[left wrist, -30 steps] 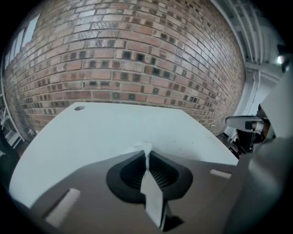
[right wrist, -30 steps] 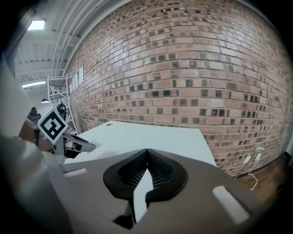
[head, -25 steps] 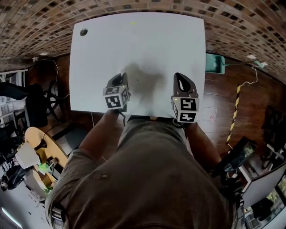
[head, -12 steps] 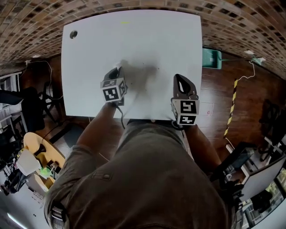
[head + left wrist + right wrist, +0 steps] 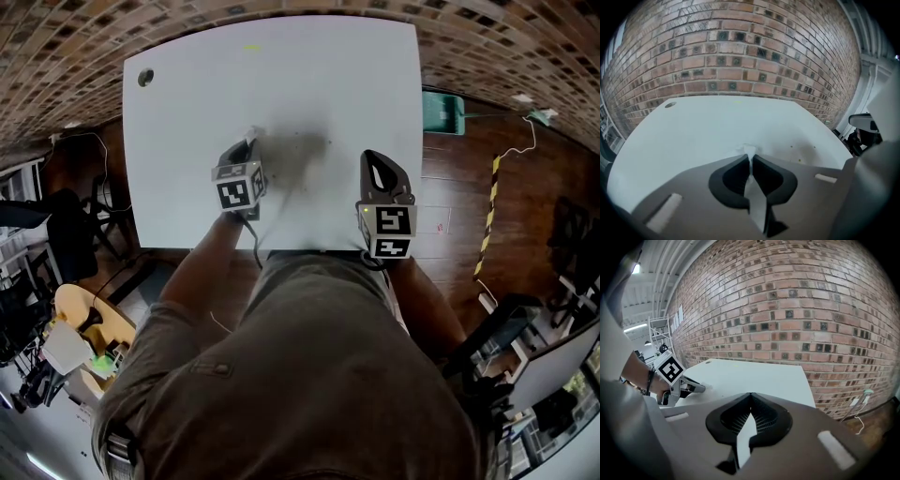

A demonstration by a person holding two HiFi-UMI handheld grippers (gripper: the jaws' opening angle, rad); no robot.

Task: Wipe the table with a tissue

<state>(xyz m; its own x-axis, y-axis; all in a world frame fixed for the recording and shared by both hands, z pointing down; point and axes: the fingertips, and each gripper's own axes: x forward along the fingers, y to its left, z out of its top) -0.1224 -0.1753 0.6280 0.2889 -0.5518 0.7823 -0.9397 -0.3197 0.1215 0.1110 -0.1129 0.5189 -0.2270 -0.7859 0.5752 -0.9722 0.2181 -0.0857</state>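
Brick wall [image 5: 740, 56] runs behind a white table [image 5: 281, 84] that stands on a dark wooden floor [image 5: 469, 187]. A person in a brown shirt [image 5: 309, 375] stands at the table's near edge with both forearms stretched over it.

Their left gripper [image 5: 250, 142] reaches further in, toward the middle of the tabletop. It is tilted down, with its tips at the surface. Its two jaws are pressed together on a white tissue [image 5: 749, 151]. The tissue is a thin strip that runs up between the jaws, and a small crumpled tuft pokes out just past the tips and meets the table.

The right gripper [image 5: 373, 159] hangs over the near right part of the table, well apart from the left one. It points ahead at the wall, and its jaws meet at the tips with nothing between them.

A small round hole [image 5: 145, 77] sits in the table's far left corner. A few yellowish specks [image 5: 799, 159] lie on the surface just right of the tissue.
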